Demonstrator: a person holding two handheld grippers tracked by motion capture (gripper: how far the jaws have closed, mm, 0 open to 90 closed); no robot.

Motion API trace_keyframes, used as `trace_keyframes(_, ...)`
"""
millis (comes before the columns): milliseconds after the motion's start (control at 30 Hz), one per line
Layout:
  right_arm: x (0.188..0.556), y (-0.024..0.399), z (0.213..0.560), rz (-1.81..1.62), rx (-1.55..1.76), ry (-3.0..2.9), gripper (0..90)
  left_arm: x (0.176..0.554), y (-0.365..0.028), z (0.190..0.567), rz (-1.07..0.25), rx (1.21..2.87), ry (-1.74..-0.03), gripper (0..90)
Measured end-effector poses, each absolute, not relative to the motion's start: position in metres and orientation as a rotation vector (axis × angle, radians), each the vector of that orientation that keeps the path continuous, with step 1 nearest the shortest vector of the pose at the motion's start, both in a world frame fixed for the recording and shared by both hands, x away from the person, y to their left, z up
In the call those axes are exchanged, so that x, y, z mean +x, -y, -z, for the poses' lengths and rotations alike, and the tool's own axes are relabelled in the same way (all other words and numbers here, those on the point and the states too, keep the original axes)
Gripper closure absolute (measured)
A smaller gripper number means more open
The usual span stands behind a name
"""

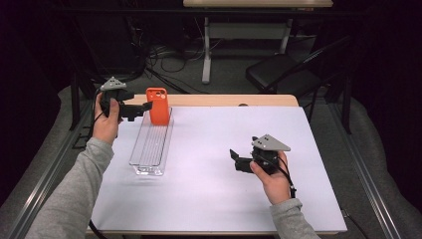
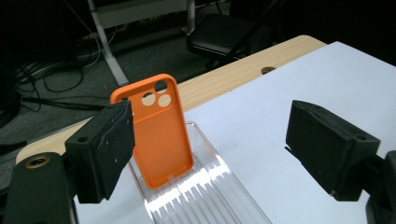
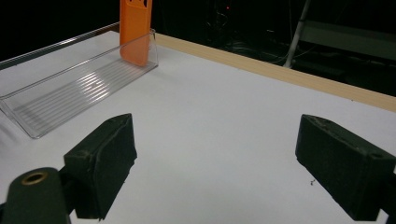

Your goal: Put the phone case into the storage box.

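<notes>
An orange phone case (image 1: 158,105) (image 2: 159,130) (image 3: 135,32) stands upright at the far end of a clear plastic tray (image 1: 149,144) (image 2: 219,196) (image 3: 70,88), with its camera cut-outs at the top. My left gripper (image 1: 142,110) (image 2: 215,140) is just left of the case, open, with its jaws wide apart. One jaw sits close beside the case's edge, and nothing is pressed between the pads. At the table's right, my right gripper (image 1: 238,160) (image 3: 219,154) hovers open over bare white surface, well away from the tray.
The white table top (image 1: 224,144) ends in a wooden strip (image 1: 224,100) along the far edge. Beyond it stand a black chair (image 1: 278,72) and a desk leg (image 1: 206,50), with cables on the floor. The tray's near half holds nothing.
</notes>
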State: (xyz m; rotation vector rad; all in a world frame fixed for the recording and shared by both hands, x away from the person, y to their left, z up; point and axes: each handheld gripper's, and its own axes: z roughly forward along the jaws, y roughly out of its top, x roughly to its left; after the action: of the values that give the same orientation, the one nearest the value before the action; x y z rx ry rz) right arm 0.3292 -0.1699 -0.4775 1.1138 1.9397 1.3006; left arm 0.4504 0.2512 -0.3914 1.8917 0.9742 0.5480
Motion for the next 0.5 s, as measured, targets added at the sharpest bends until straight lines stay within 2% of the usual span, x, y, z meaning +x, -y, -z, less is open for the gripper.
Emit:
trace_keyframes(300, 0.327, 0.172, 0.475, -1.296, 1.108, -1.973, 6.5, 0.431, -0.246, 0.391, -0.510, 1.871, -0.936, 16.0)
trace_keyframes(500, 0.323, 0.179, 0.470, -1.309, 1.122, -1.967, 5.6, 0.418, -0.245, 0.389, -0.533, 1.885, -0.900, 15.9)
